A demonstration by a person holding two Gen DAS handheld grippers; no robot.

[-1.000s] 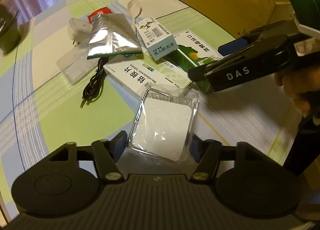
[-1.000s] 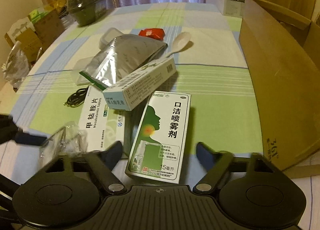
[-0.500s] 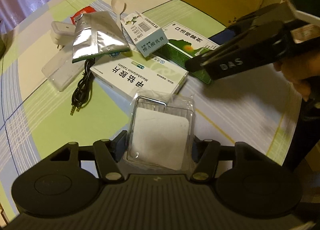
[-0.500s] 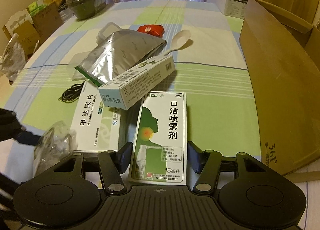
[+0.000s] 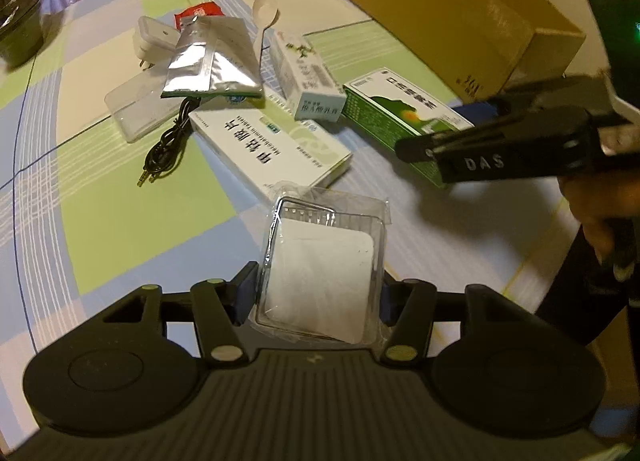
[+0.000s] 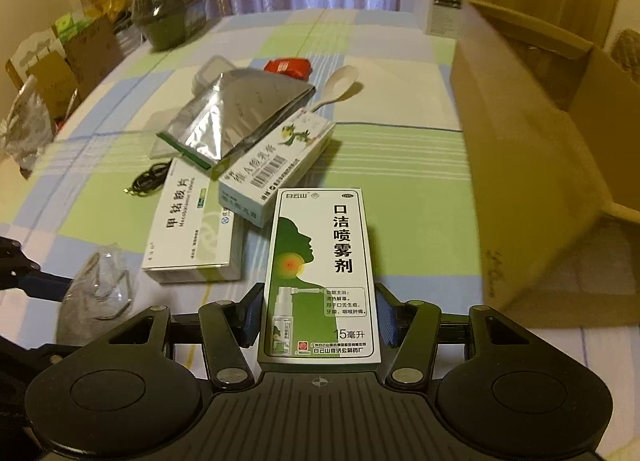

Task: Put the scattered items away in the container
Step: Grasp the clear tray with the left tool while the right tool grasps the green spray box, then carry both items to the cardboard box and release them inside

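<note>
Green-and-white, the spray box point(image 6: 322, 273) sits lengthwise between the right gripper point(image 6: 320, 319)'s fingers, which press both its long sides, its far end pointing up the table; the open cardboard box point(image 6: 532, 165) stands to the right, nearer this hand. The left gripper point(image 5: 316, 293) clamps one clear packet point(image 5: 322, 265). Elsewhere lie two more cartons, one foil pouch point(image 6: 236, 119), one spoon point(image 6: 338, 85), one cable point(image 5: 166, 149).
</note>
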